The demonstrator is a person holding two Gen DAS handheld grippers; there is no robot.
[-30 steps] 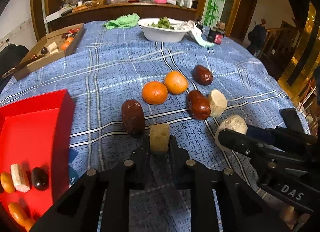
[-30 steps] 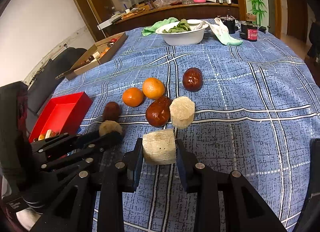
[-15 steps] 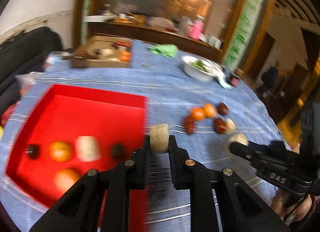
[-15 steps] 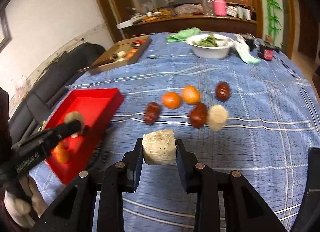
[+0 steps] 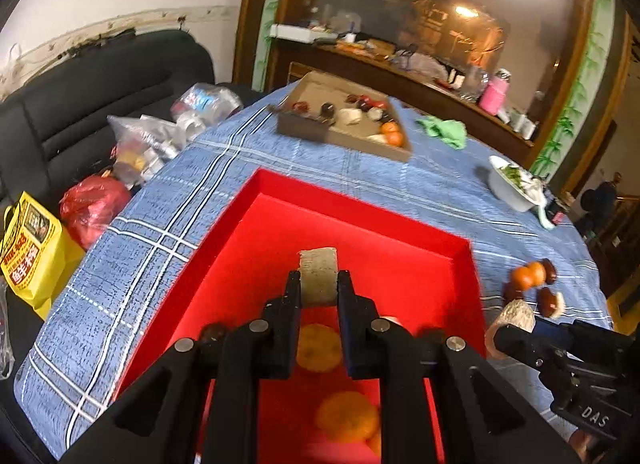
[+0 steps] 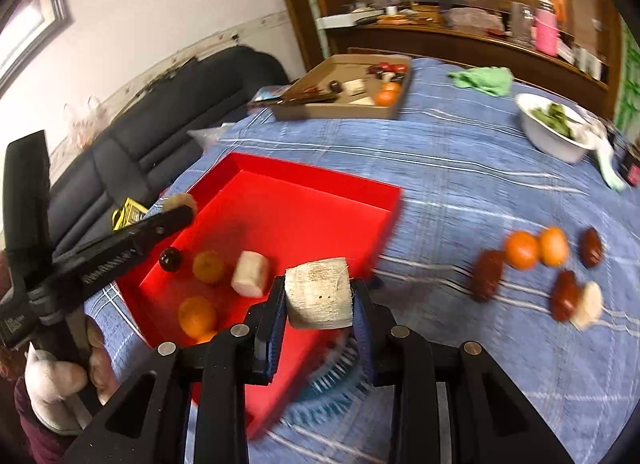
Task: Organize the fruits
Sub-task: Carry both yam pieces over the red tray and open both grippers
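Over the shallow red rectangular tray (image 5: 362, 220) on blue plaid cloth (image 6: 460, 168), left gripper (image 5: 319, 284) clamped on small pale cylindrical chunk (image 5: 318, 278), right gripper (image 6: 318, 300) at tray's near edge pinching larger pale fibrous chunk (image 6: 319, 291), oranges (image 6: 536, 249) and dark dates (image 6: 486, 274) loose rightward.

Both wrist views above red tray (image 5: 360, 224)

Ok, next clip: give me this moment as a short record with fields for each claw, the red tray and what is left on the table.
left claw: shut on a pale chunk, above the red tray
right claw: shut on a larger pale chunk, at the tray's near edge
tray contents: oranges, one dark fruit, one pale piece
tablecloth: two oranges, dark fruits and a pale piece remain
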